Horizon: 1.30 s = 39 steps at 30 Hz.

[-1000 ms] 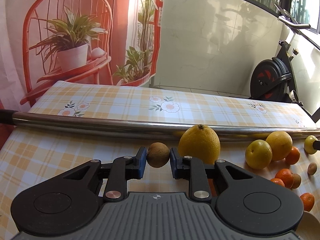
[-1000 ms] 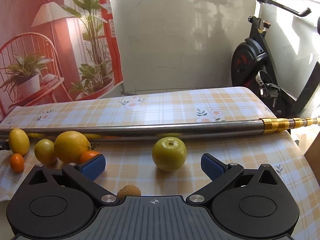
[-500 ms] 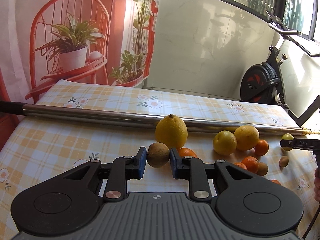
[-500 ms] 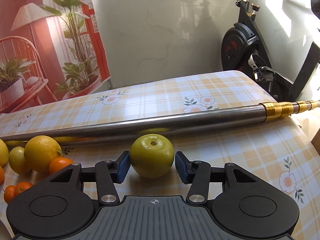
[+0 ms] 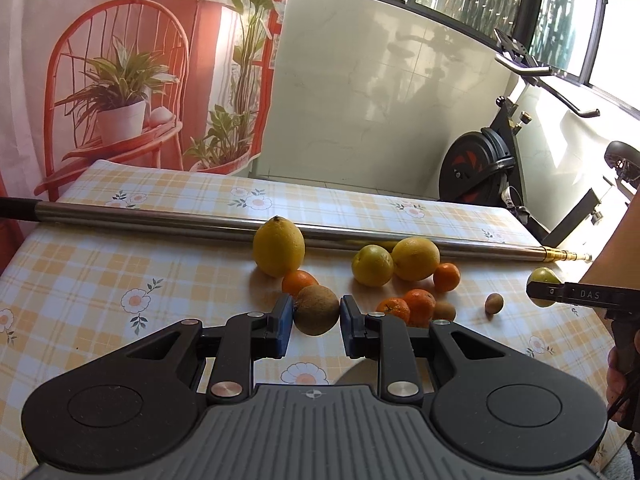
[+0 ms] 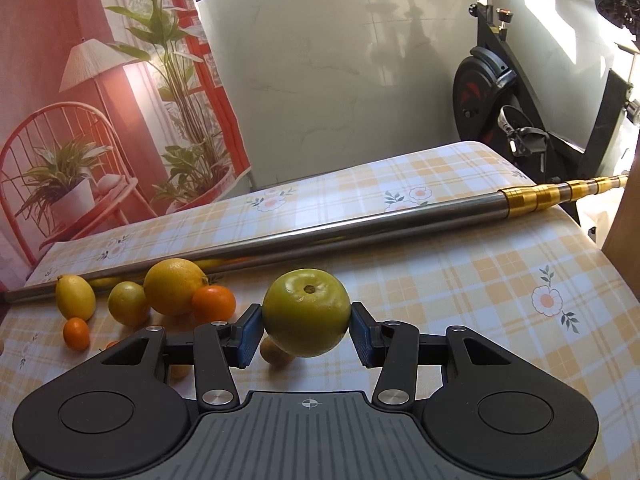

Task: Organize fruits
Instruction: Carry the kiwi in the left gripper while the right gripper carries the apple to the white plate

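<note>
Left gripper (image 5: 316, 322): we had it clamped on a brown kiwi (image 5: 316, 309), blue pads pressing both sides, on the near side of the metal pole (image 5: 160, 218).
Right gripper (image 6: 307, 330): we held a green apple (image 6: 306, 312) tight between its pads, also nearer to us than the pole (image 6: 360, 226).
Lemon (image 5: 279, 247): touching the pole's near edge.
Loose fruit: we saw an orange (image 5: 415, 258), a yellow-green fruit (image 5: 372, 265) and small tangerines (image 5: 420, 305) grouped just near of the pole.
Tablecloth (image 5: 100, 276): orange check with flowers, under the pole.
Exercise bike (image 5: 492, 168): far beyond the pole.
</note>
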Motion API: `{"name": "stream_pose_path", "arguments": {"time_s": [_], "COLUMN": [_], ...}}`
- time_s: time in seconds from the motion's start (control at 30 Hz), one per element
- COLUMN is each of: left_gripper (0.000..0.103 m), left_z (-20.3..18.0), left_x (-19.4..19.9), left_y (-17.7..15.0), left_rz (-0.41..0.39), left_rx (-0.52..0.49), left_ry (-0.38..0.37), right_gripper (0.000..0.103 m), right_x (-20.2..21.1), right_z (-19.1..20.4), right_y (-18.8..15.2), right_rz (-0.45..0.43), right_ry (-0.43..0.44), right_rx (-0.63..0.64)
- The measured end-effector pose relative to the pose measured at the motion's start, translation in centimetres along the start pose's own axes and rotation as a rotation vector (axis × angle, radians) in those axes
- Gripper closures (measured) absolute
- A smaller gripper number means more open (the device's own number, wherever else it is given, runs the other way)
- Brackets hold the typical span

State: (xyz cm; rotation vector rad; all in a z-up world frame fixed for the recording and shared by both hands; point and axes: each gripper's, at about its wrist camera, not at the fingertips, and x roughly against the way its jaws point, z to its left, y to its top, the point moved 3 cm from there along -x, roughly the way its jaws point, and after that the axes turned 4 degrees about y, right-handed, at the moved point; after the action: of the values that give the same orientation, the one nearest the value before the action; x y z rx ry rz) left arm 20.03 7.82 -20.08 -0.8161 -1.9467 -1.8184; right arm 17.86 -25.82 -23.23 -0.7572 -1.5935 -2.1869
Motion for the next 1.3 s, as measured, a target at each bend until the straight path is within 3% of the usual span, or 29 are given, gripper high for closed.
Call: {"name": "stream_pose_path", "arguments": {"time_s": [0.37, 0.57, 1.0, 1.3], "left_gripper": [0.076, 0.076, 0.076, 0.076], "left_z": [-1.3, -1.7, -3.1, -3.3], "left_x": [2.2, 2.1, 0.9, 0.0], "left_y": [-2.1, -3.1, -5.5, -6.7], "left_rz": [0.004, 0.011, 0.067, 0.126], "left_rx": [-0.056, -0.075, -0.196, -0.218], "left_ry": [-0.014, -0.012, -0.028, -0.016], "right_gripper": [0.06, 0.06, 0.06, 0.06], "right_x": [4.6, 5.3, 5.2, 4.5], "right_z": [6.5, 9.0, 11.1, 11.6], "right_y": [-2.4, -3.9, -6.4, -7.5], "right_rz": [0.042, 0.08, 0.187, 0.26], "right_ry": [0.096, 0.149, 0.21, 0.255], "right_rx": [0.216, 0.267, 0.367, 0.409]}}
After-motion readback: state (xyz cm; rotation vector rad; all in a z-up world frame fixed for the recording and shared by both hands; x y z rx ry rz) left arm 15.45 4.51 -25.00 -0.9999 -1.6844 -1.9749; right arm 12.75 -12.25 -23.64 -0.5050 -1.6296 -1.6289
